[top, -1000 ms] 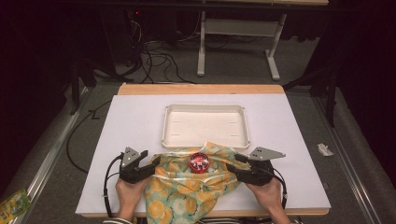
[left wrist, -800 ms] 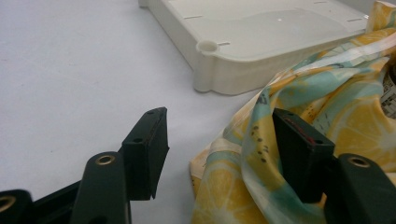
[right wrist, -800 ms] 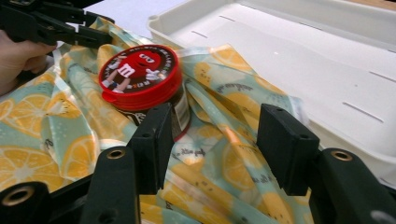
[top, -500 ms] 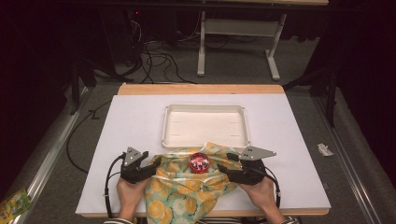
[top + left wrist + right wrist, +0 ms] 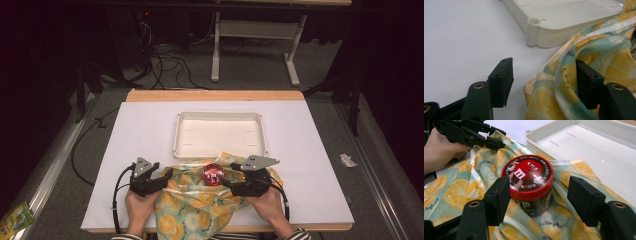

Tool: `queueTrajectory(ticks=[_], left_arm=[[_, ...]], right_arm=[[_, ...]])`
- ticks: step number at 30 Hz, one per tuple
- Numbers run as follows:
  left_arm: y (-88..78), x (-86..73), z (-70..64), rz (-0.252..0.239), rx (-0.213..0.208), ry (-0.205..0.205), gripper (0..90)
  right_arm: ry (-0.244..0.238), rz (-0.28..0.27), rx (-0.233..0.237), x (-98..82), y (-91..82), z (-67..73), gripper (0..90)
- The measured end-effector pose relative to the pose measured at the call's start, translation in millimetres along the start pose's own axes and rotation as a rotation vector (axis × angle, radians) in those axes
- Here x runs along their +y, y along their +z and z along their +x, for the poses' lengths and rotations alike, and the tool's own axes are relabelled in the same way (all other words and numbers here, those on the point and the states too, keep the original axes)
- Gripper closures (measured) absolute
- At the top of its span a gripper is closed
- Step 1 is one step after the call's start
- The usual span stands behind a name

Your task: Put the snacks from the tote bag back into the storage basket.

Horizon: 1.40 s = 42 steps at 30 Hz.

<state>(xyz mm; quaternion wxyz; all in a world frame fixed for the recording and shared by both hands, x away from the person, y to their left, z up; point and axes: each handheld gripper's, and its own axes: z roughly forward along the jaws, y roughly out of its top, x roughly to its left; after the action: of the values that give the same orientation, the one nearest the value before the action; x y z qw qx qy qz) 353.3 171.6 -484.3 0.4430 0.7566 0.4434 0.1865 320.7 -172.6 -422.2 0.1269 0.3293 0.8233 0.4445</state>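
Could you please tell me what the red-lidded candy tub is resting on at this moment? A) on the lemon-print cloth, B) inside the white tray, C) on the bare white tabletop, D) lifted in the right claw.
A: the candy tub stands on the lemon-print cloth, in front of the white tray, with the right claw open around it and not touching.

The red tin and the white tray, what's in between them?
Between the red tin and the white tray lies only a fold of the lemon-print cloth, running up to the tray's rim. The right gripper view shows this best.

Red-lidded round candy tin (image 5: 213, 173) upright on rumpled lemon-print cloth (image 5: 192, 207), cloth edge overlapping white tray (image 5: 187, 135)
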Motion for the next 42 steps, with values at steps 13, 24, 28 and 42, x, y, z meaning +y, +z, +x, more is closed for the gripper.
queueTrajectory(ticks=[13,24,28,42], left_arm=[[0.2,0.1,-0.5,0.004,0.002,0.005,38.0],[0.0,0.0,-0.5,0.004,0.001,0.005,37.4],[0.0,0.0,-0.6,0.005,0.001,0.005,37.4],[0.0,0.0,-0.6,0.006,-0.001,0.008,37.2]], right_arm=[[-0.015,0.04,0.01,7.5,20.3,6.3,24.7],[-0.035,0.084,-0.003,9.8,37.7,10.7,21.9],[-0.033,0.098,-0.009,10.0,42.6,12.7,21.6],[-0.043,0.102,-0.03,4.4,53.3,14.4,25.1]])
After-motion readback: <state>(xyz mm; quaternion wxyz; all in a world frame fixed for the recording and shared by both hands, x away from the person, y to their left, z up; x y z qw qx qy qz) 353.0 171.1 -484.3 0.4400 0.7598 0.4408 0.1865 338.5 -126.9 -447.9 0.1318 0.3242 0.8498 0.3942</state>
